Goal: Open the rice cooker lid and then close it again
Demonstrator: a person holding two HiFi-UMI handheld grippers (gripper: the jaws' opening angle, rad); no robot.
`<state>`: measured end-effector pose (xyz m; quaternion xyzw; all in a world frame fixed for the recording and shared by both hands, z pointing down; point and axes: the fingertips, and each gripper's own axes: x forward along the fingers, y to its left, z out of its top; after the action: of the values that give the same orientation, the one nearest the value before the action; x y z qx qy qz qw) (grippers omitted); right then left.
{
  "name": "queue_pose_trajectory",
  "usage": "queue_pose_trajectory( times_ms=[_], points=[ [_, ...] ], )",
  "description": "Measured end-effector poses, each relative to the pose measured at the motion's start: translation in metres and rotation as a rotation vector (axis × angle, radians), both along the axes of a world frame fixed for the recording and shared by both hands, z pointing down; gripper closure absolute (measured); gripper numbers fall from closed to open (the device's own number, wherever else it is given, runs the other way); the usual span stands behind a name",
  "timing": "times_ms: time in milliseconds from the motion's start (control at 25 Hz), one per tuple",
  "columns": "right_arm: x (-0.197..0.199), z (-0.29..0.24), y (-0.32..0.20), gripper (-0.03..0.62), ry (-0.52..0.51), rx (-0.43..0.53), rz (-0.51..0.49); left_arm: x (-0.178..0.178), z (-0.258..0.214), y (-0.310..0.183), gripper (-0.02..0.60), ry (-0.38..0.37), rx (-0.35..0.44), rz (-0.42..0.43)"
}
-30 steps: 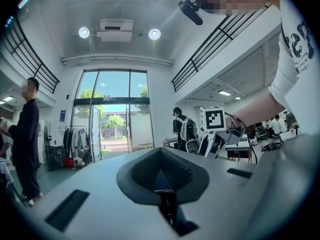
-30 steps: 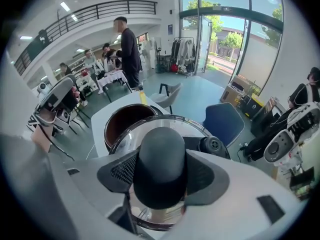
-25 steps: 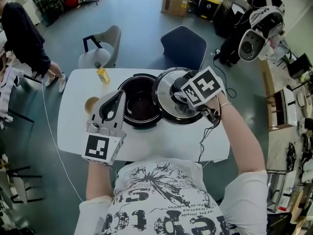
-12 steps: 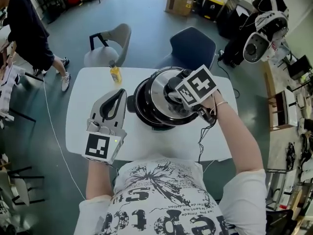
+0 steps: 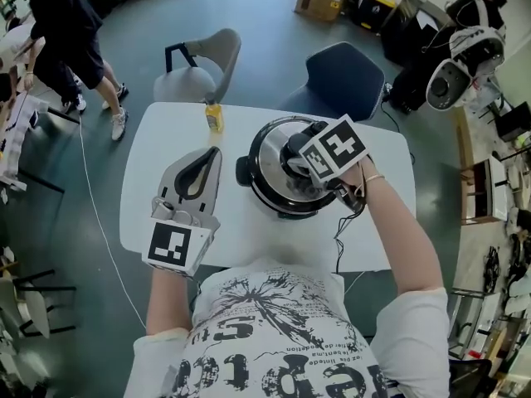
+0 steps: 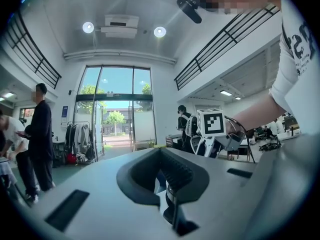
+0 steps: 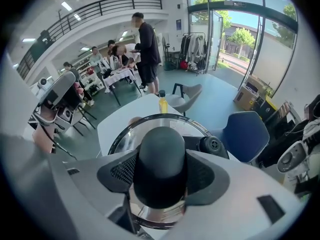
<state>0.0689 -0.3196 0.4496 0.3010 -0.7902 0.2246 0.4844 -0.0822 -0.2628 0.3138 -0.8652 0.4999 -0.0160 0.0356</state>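
The black rice cooker (image 5: 249, 177) stands mid-table. Its shiny steel lid (image 5: 278, 172) (image 7: 150, 121) now lies over the pot's mouth and hides the bowl. My right gripper (image 5: 299, 157) (image 7: 161, 171) points steeply down and is shut on the lid's black knob (image 7: 161, 151), one pad on each side. In the head view the gripper and its marker cube hide the knob. My left gripper (image 5: 214, 154) (image 6: 160, 151) hovers level just left of the cooker. It is shut with nothing in it, tips together.
A small yellow bottle (image 5: 214, 116) (image 7: 163, 102) stands near the far edge of the white table (image 5: 158, 214). A grey chair (image 5: 203, 69) and a blue chair (image 5: 344, 77) sit behind it. A person (image 5: 66, 23) walks at far left. A cable (image 5: 340, 235) trails off the table's near right.
The lid, held by my right gripper, has travelled left from beside the open pot to over it, covering the bowl. The left gripper stays shut beside the cooker.
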Motion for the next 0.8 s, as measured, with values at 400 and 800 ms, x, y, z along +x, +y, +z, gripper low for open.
queue_pose_trajectory(
  times_ms=[400,800],
  points=[
    [-0.004,0.029,-0.003,0.296,0.038,0.003,0.017,-0.004,0.017,0.000,0.568,0.004,-0.028,0.017],
    [-0.003,0.039,-0.005,0.292,0.053,0.025,0.018,0.003,0.030,0.000,0.568,-0.006,-0.044,0.036]
  ],
)
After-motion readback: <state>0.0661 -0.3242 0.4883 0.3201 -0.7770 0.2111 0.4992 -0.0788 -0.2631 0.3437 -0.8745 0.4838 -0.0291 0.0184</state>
